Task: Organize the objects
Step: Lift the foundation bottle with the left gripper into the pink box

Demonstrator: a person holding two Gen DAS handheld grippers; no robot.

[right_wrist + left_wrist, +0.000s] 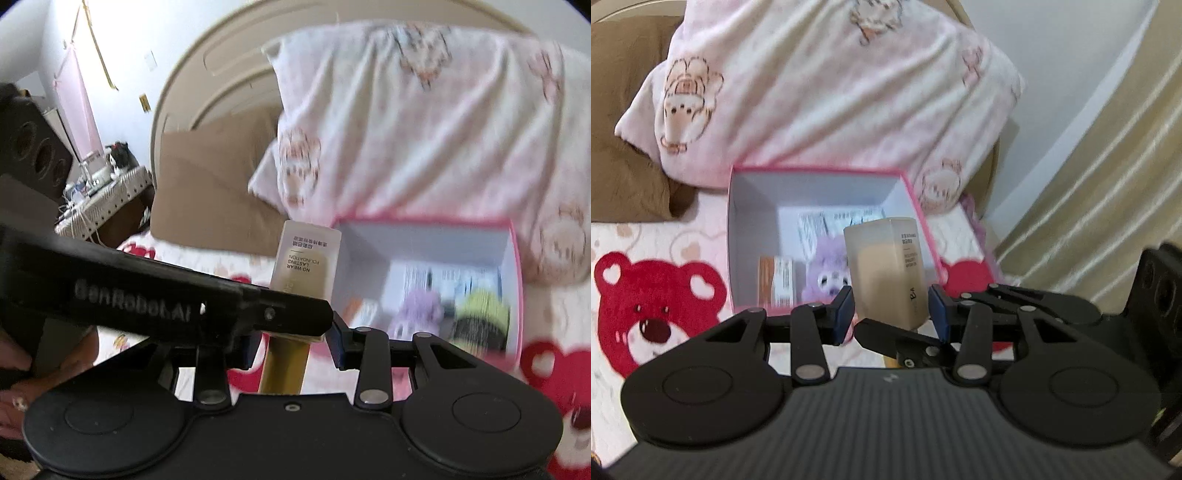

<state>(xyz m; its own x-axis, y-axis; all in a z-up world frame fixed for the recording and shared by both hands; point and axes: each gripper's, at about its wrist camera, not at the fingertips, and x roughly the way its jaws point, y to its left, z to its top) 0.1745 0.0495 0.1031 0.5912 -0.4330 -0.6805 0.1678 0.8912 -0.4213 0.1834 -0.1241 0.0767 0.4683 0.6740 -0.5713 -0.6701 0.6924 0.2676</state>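
Frosted foundation bottle (pixel 886 269) is clamped by both the left gripper (pixel 892 314) and right gripper (pixel 295 341); carry it level over the far pink box (pixel 738 221), then release both together.

Left wrist view sits behind its own fingers, angled down over the bed, close to the pink box (pixel 827 173), which lies dead ahead. Right wrist view looks down likewise, from further left; box (pixel 515 280) falls right of centre. Both share the box, the foundation bottle (pixel 886 266) (pixel 304 262) and the pink pillow (pixel 831 92) (pixel 424 129).
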